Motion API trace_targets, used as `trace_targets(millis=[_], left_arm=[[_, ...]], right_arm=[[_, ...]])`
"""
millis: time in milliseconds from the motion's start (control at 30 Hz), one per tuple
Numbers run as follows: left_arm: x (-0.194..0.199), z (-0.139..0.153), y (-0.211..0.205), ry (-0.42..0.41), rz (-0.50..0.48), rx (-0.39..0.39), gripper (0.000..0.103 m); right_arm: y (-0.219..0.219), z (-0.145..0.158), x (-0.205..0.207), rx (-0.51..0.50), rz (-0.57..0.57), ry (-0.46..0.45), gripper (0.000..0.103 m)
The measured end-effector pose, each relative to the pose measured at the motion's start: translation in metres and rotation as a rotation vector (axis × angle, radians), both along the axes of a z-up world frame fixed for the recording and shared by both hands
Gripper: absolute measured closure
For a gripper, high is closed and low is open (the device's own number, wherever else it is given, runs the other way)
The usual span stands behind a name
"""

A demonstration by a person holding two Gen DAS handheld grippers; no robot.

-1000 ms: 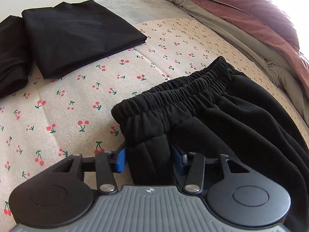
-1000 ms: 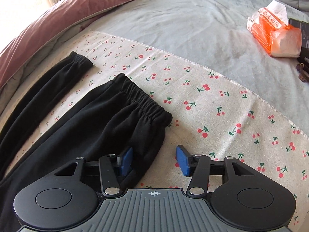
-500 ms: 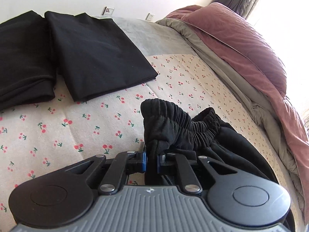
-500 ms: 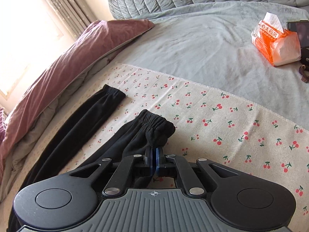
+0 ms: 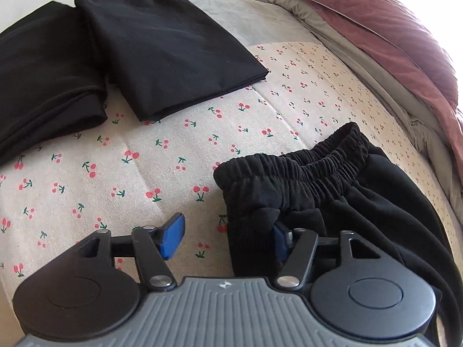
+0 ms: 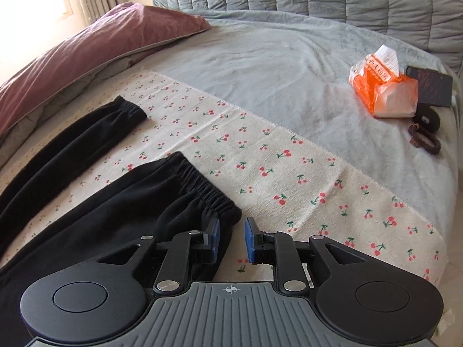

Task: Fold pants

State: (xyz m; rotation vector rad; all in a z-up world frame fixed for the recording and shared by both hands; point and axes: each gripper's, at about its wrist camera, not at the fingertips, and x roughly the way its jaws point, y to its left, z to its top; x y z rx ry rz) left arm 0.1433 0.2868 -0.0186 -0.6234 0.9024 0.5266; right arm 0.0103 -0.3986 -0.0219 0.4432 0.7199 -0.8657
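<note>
**Pants flat on cherry cloth; both grippers opening, nothing held**

The bed (image 6: 289,66), under a grey cover, carries everything noted here. Places below are given from the cherry-print cloth (image 5: 130,167) spread across it.

A maroon quilt (image 5: 390,29) is bunched along the cloth's window-side edge. Two folded black garments (image 5: 173,49) lie on the cloth's end nearest the wall sockets, side by side and touching.

The black pants (image 5: 361,202) lie flat on the cloth. The gathered waistband (image 5: 289,170) sits toward the cloth's middle, seen from the left wrist. In the right wrist view both legs run along the cloth and end in elastic cuffs (image 6: 208,188), the farther leg apart from the nearer one.

The left gripper (image 5: 227,238) is over the waistband corner, jaws wide and opening. Fabric lies between the pads and against the right-hand one; the left-hand pad stands clear over bare cloth. No grip.

The right gripper (image 6: 231,241) is at the nearer cuff, jaws narrowly apart and opening. The cuff edge lies below the gap, not pinched.

An orange tissue pack (image 6: 382,89) sits well off the cloth, on the grey cover.
</note>
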Motion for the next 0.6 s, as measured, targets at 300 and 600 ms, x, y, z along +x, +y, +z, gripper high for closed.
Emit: trace_targets(millis=[300, 600], left_arm=[[-0.01, 0.007, 0.01, -0.002, 0.071, -0.095, 0.025], [0.018, 0.047, -0.004, -0.121, -0.089, -0.009, 0.019]], right_arm=[[0.007, 0.009, 0.007, 0.025, 0.055, -0.083, 0.081], [0.017, 0.002, 0.034, 0.08, 0.129, -0.09, 0.071]])
